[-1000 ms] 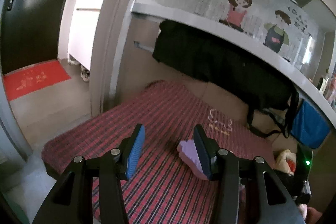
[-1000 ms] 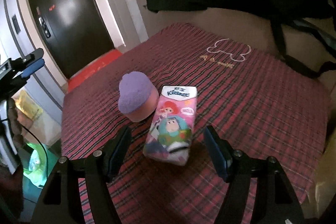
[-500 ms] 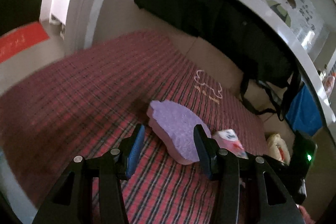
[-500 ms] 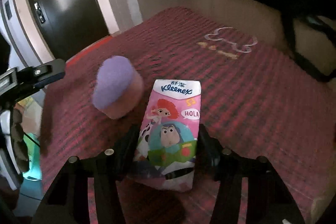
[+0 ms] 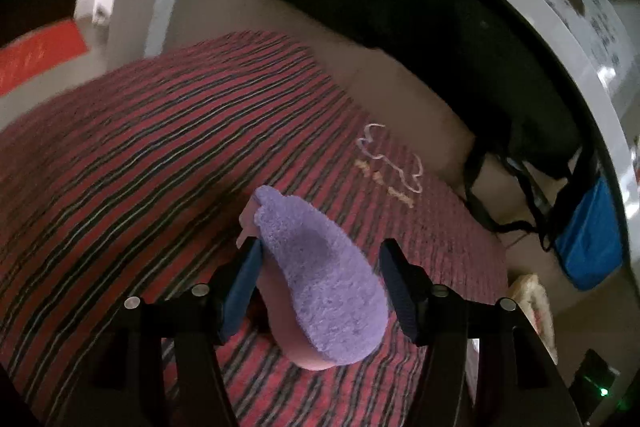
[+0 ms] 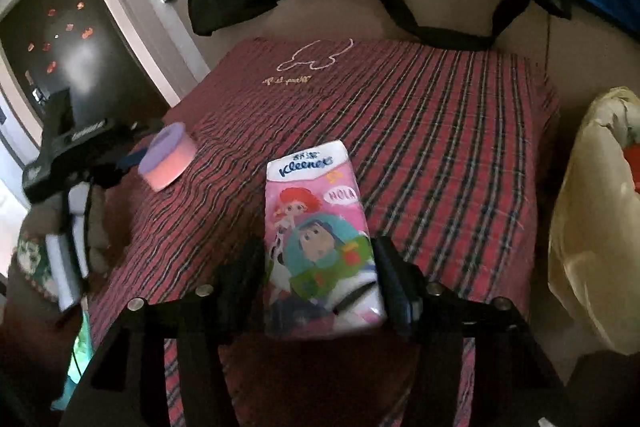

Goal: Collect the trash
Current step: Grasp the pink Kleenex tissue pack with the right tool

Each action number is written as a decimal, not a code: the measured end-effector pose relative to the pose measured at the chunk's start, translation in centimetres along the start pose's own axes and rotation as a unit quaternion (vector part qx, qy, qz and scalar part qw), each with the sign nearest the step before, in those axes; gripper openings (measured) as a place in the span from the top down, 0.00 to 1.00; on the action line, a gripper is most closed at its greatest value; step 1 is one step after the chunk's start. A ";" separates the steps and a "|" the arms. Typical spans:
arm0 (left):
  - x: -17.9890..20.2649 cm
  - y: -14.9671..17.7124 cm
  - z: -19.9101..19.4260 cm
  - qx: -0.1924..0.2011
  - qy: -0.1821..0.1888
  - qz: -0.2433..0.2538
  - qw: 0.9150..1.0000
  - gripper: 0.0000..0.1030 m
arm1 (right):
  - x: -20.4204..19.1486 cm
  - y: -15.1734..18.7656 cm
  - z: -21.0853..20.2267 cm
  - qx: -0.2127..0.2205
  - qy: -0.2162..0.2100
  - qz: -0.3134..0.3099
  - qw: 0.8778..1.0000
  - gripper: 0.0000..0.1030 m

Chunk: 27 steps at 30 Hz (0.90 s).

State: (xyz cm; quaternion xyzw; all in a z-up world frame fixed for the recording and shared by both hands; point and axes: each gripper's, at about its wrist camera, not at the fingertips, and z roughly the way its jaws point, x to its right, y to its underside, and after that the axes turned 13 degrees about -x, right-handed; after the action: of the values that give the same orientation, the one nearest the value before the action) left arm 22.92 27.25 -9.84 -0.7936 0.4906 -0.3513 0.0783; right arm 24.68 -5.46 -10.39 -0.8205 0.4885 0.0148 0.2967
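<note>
A purple-topped pink sponge (image 5: 320, 287) lies on the red plaid cushion (image 5: 140, 147). My left gripper (image 5: 320, 245) straddles it. Its jaws are opening: the left pad sits at the sponge's edge and a small gap shows at the right pad. The right wrist view shows the same sponge (image 6: 168, 155) at the cushion's left side, with the left gripper (image 6: 136, 163) reaching in from the left. My right gripper (image 6: 316, 251) has a pink Kleenex tissue pack (image 6: 316, 219) between its pads. Both pads touch the pack's long sides, and the jaws are easing wider.
A black bag (image 5: 400, 27) hangs from a white ledge behind the cushion, with a blue pouch (image 5: 588, 235) beside it. A cream bag (image 6: 592, 227) stands right of the cushion (image 6: 440, 147). A dark door (image 6: 60, 47) and a red floor mat (image 5: 36, 59) lie to the left.
My left gripper came down and forward until the sponge lay between its fingers, then its jaws widened. My right gripper closed around the tissue pack and swung right with it, away from the sponge.
</note>
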 end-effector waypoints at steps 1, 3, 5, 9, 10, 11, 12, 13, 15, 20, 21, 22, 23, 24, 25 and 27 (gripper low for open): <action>0.9 0.0 0.0 0.006 -0.007 0.019 1.000 0.41 | -0.2 0.4 -0.2 0.003 0.006 -0.005 1.000 0.42; 2.2 0.3 0.0 0.013 -0.012 0.049 0.999 0.41 | -0.4 0.8 -0.3 0.006 0.016 -0.016 1.000 0.42; 3.6 0.7 -0.3 0.024 -0.011 0.083 0.996 0.41 | -0.5 1.1 -0.3 0.006 0.017 -0.019 1.000 0.38; 5.1 1.4 -0.7 0.022 0.020 0.123 0.992 0.41 | -0.5 0.9 -0.1 0.007 0.005 -0.014 1.000 0.34; 5.2 1.5 -0.7 0.020 0.026 0.127 0.991 0.41 | -0.5 0.9 -0.1 0.007 0.003 -0.013 1.000 0.34; 5.4 1.6 -0.7 0.022 0.027 0.132 0.991 0.41 | -0.6 0.8 0.0 0.006 0.003 -0.013 1.000 0.33; 5.6 1.7 -0.7 0.024 0.028 0.134 0.990 0.41 | -0.6 0.7 0.0 0.005 0.001 -0.014 1.000 0.32; 5.6 1.6 -0.7 0.024 0.029 0.133 0.990 0.41 | -0.6 0.7 0.0 0.004 0.001 -0.015 1.000 0.31; 5.6 1.4 -0.6 0.027 0.026 0.126 0.991 0.41 | -0.8 0.7 0.1 0.001 0.003 -0.017 1.000 0.31; 6.0 0.9 -0.1 0.031 0.027 0.128 0.991 0.41 | -1.1 0.7 0.3 -0.002 0.005 -0.025 1.000 0.24; 6.2 0.8 0.1 0.031 0.026 0.129 0.991 0.41 | -1.1 0.6 0.3 -0.002 0.002 -0.023 1.000 0.24; 6.3 0.7 0.2 0.031 0.027 0.129 0.991 0.41 | -0.9 0.6 0.3 0.000 -0.004 -0.017 1.000 0.24; 6.5 0.6 0.3 0.031 0.028 0.129 0.991 0.41 | -0.8 0.6 0.2 0.003 -0.008 -0.013 1.000 0.23; 6.6 0.6 0.4 0.030 0.029 0.129 0.991 0.41 | -0.6 0.7 0.2 0.008 -0.018 -0.005 1.000 0.23; 6.7 0.5 0.4 0.030 0.030 0.130 0.991 0.41 | -0.3 0.7 0.1 0.011 -0.026 0.001 1.000 0.23; 6.8 0.5 0.5 0.030 0.029 0.132 0.990 0.41 | 0.3 0.6 -0.1 0.008 -0.048 0.015 0.999 0.23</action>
State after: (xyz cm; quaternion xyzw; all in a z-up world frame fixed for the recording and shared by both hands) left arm 24.67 21.20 -7.19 -0.7084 0.5824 -0.3756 0.1334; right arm 24.40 -5.95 -10.71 -0.8089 0.4859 0.0549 0.3265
